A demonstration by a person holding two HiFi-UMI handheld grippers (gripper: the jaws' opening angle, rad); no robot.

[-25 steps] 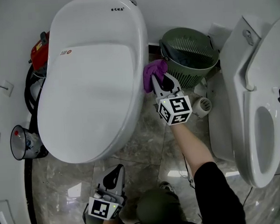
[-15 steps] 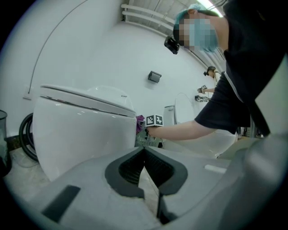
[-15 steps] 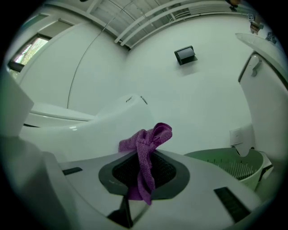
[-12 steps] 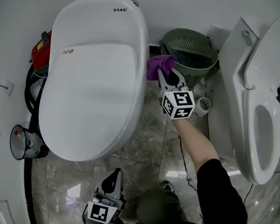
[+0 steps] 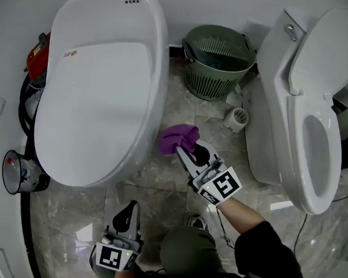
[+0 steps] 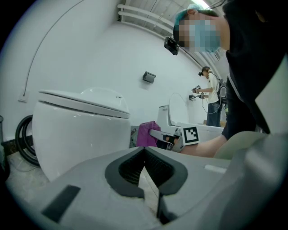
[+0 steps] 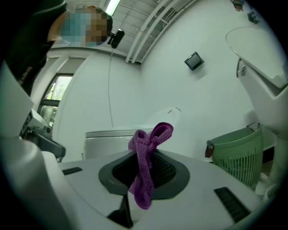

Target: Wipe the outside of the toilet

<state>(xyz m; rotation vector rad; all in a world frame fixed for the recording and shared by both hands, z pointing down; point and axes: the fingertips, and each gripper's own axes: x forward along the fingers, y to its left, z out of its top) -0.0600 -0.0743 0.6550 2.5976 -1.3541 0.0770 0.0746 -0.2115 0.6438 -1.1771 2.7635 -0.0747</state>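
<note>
The white toilet (image 5: 100, 87) with its lid down fills the left of the head view. A purple cloth (image 5: 178, 139) is bunched in my right gripper (image 5: 188, 152), which is shut on it just right of the toilet's front side, above the marble floor. The right gripper view shows the cloth (image 7: 146, 148) looped out of the shut jaws, with the toilet (image 7: 112, 139) behind. My left gripper (image 5: 128, 213) is low near my body, shut and holding nothing. From the left gripper view (image 6: 145, 150), the toilet (image 6: 81, 130) and the cloth (image 6: 146, 134) lie ahead.
A green slatted waste basket (image 5: 219, 59) stands behind, between the two toilets. A second toilet (image 5: 305, 127) with its lid raised is at the right, and a paper roll (image 5: 236, 119) lies beside it. Red gear and black hose (image 5: 34, 62) sit by the left wall.
My right gripper has carried the purple cloth from the toilet's rear side, by the basket, forward along its right side to near the front. The left gripper stays low.
</note>
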